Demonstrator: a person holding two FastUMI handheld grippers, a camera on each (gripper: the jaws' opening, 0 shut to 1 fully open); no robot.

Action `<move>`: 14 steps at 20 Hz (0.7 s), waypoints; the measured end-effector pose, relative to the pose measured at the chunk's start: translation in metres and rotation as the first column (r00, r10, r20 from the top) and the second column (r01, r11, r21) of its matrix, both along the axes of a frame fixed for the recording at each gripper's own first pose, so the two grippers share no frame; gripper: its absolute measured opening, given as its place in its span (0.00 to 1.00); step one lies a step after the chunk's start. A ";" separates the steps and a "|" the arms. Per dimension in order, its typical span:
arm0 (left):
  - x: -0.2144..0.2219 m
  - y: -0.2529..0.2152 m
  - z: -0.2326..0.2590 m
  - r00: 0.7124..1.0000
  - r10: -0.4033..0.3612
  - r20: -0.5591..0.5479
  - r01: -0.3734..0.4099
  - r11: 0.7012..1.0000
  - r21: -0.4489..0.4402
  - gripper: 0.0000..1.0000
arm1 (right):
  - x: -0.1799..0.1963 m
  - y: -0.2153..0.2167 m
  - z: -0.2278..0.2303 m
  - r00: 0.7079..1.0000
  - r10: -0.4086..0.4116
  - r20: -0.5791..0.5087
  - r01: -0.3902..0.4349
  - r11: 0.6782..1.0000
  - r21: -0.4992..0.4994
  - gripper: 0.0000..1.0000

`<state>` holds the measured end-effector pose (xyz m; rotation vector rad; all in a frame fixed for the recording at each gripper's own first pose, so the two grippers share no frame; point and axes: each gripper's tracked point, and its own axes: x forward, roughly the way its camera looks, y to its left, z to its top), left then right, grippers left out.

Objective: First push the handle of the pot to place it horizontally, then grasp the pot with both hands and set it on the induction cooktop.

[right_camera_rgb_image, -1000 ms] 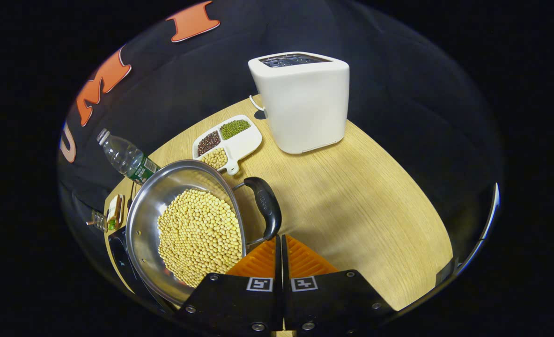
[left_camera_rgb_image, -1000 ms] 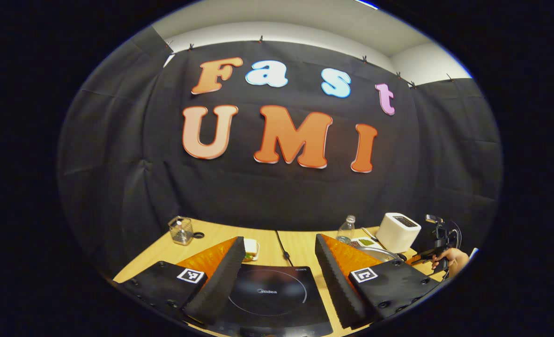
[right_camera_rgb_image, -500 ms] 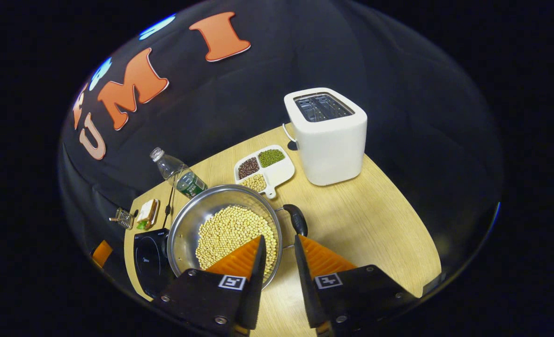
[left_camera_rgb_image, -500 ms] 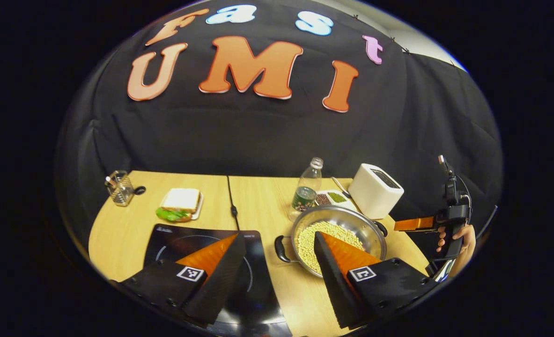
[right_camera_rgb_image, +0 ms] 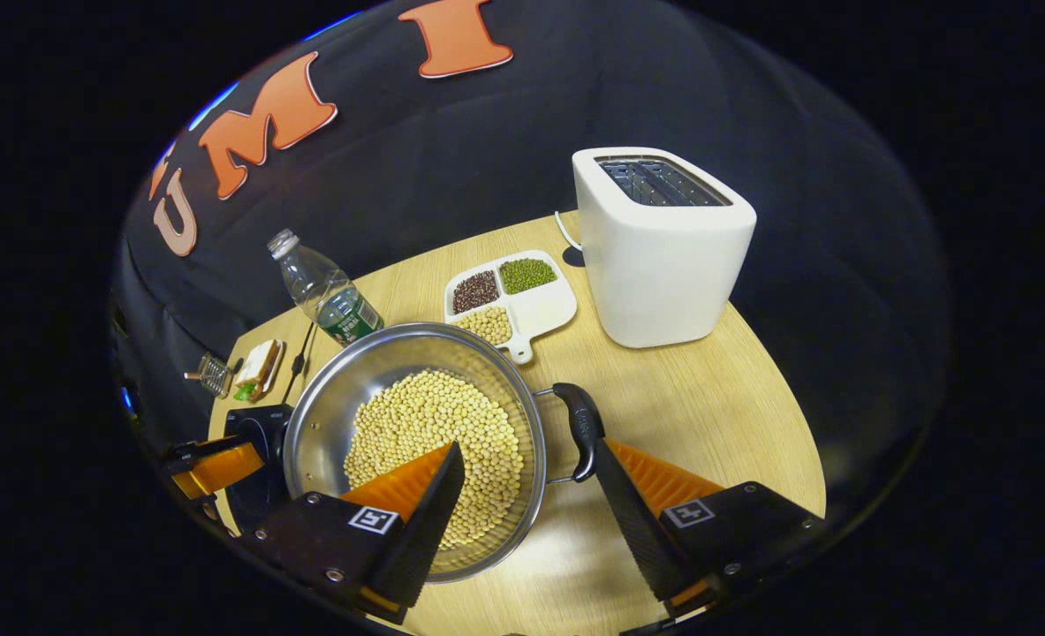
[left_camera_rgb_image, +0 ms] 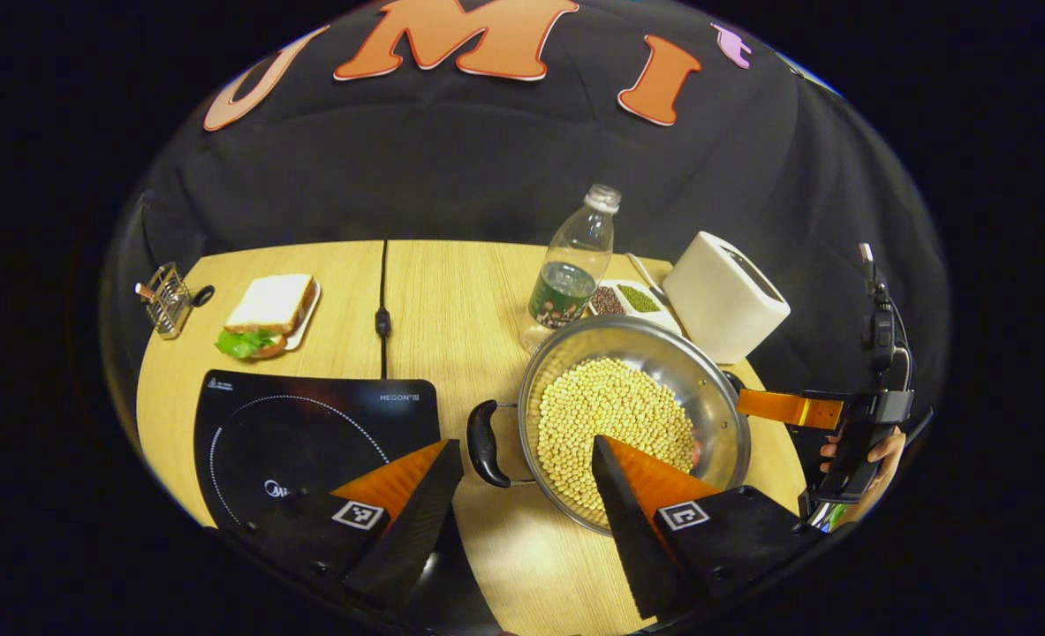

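Fingers of the left claw (left_camera_rgb_image: 526, 468) stand spread wide apart and grip nothing, hovering above the near edge of the surface (left_camera_rgb_image: 451, 291) with the pot's left handle (left_camera_rgb_image: 483, 443) between them and just ahead. The right claw (right_camera_rgb_image: 522, 481) is likewise spread and empty, its fingers straddling the near rim of the pot (right_camera_rgb_image: 416, 442), with the right handle (right_camera_rgb_image: 582, 429) just inside its right finger.

Both handles appear to lie level on either side of the pot, so the pushing step looks done and the two-handed grasp is the step in hand. To do it well, each claw should come down squarely over its own handle, close on the dark grip rather than the thin wire arms, and both should lift together and level, since the pot is heaped with loose beans (right_camera_rgb_image: 438, 442) that would spill on a tilt.

Left of the pot lies the cooktop (left_camera_rgb_image: 310, 433), flat on the surface, close by but not touching. Farther back stand a bottle (left_camera_rgb_image: 571, 269), a divided dish (right_camera_rgb_image: 509, 296) and a toaster (right_camera_rgb_image: 663, 247).
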<state>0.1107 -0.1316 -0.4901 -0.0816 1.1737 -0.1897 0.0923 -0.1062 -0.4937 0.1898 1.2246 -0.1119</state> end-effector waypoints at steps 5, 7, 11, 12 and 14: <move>0.001 -0.001 -0.037 0.998 0.034 -0.060 -0.033 0.999 0.014 0.96 | 0.004 -0.014 -0.022 1.000 -0.002 -0.023 0.001 0.997 -0.071 0.94; 0.004 -0.005 -0.047 0.997 0.032 -0.064 -0.030 0.999 0.029 0.99 | 0.004 -0.015 -0.031 0.999 -0.001 -0.040 -0.002 0.997 -0.077 0.95; 0.014 -0.012 -0.057 0.999 0.016 -0.032 -0.016 1.000 0.003 0.96 | 0.003 -0.017 -0.046 0.998 0.014 -0.063 -0.021 0.995 -0.102 0.95; 0.016 -0.012 -0.063 0.999 0.019 -0.029 -0.019 1.000 -0.004 0.94 | 0.002 -0.018 -0.048 0.998 0.009 -0.069 -0.016 0.995 -0.096 0.95; 0.019 -0.010 -0.075 0.999 0.019 -0.031 -0.019 1.000 -0.002 0.96 | 0.001 -0.021 -0.051 0.997 0.012 -0.078 -0.020 0.995 -0.095 0.95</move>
